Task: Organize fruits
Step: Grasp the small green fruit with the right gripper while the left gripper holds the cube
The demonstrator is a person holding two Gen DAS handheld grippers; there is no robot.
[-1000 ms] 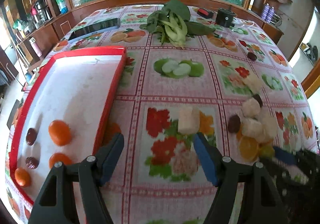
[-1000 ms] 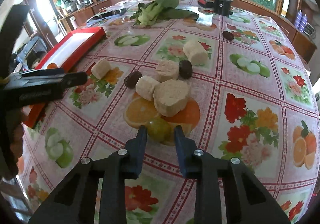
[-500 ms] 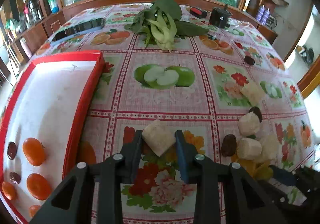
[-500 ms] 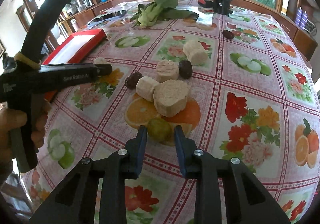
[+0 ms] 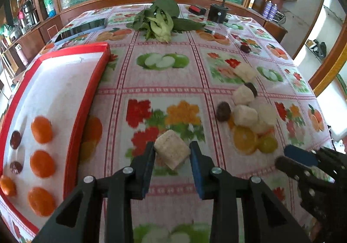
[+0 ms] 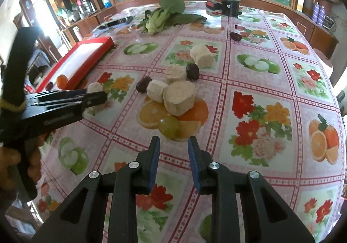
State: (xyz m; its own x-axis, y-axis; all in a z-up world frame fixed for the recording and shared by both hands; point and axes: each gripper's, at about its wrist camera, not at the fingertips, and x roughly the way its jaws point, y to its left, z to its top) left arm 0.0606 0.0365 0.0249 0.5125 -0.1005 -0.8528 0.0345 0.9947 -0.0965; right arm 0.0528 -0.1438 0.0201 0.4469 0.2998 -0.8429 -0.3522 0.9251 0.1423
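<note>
My left gripper (image 5: 172, 151) is shut on a pale banana chunk (image 5: 171, 147), held just above the flowered tablecloth; the right wrist view shows the same chunk (image 6: 94, 87) at the fingertips. To its left lies a red-rimmed white tray (image 5: 86, 100) with several oranges (image 5: 41, 129) and dark dates (image 5: 15, 139). A pile of banana chunks (image 6: 179, 96), dates (image 6: 192, 71) and a green grape (image 6: 169, 127) lies to the right. My right gripper (image 6: 173, 143) is shut with nothing between its pads, just short of the grape.
Leafy greens (image 5: 160, 20), a black cylinder (image 5: 218, 12) and a dark tablet (image 5: 84, 27) lie at the far end of the table. A lone date (image 5: 245, 48) sits at the right. A hand (image 6: 13, 160) holds the left gripper's handle.
The left gripper went forward with its jaws wide, closed on the banana chunk, then drew back with it. The right gripper stayed almost still.
</note>
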